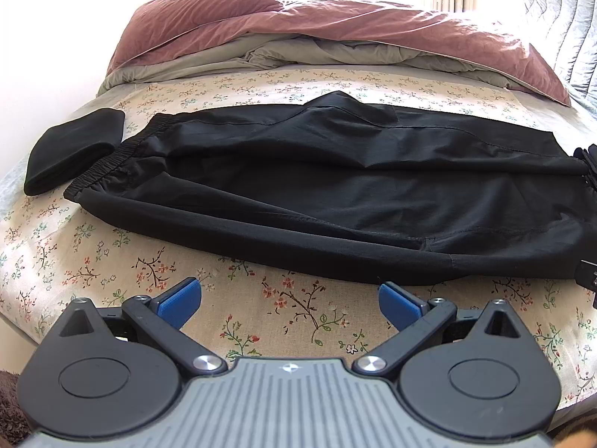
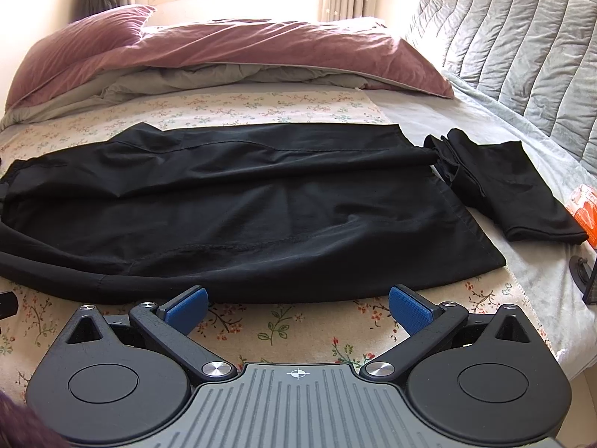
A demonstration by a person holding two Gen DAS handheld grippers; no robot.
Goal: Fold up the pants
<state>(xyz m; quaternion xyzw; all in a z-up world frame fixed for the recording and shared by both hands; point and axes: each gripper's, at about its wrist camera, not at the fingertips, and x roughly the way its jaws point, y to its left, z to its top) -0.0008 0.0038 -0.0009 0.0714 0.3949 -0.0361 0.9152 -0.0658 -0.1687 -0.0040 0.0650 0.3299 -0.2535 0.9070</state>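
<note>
While both grippers, left (image 1: 289, 300) & right (image 2: 298, 304), sit wide open, empty, near the pants (image 1: 317, 186), pinch each end's near edge evenly, then fold w/o bunching.

Black pants (image 1: 317, 186), floral cream sheet (image 1: 112, 254), mauve duvet (image 2: 231, 48), blue-padded gripper (image 1: 290, 302), possibly grey headboard (image 2: 522, 37)

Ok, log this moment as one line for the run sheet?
stage: pre-grasp | pants: flat on bed, folded lengthwise | left gripper: open, empty | right gripper: open, empty, at near edge
</note>
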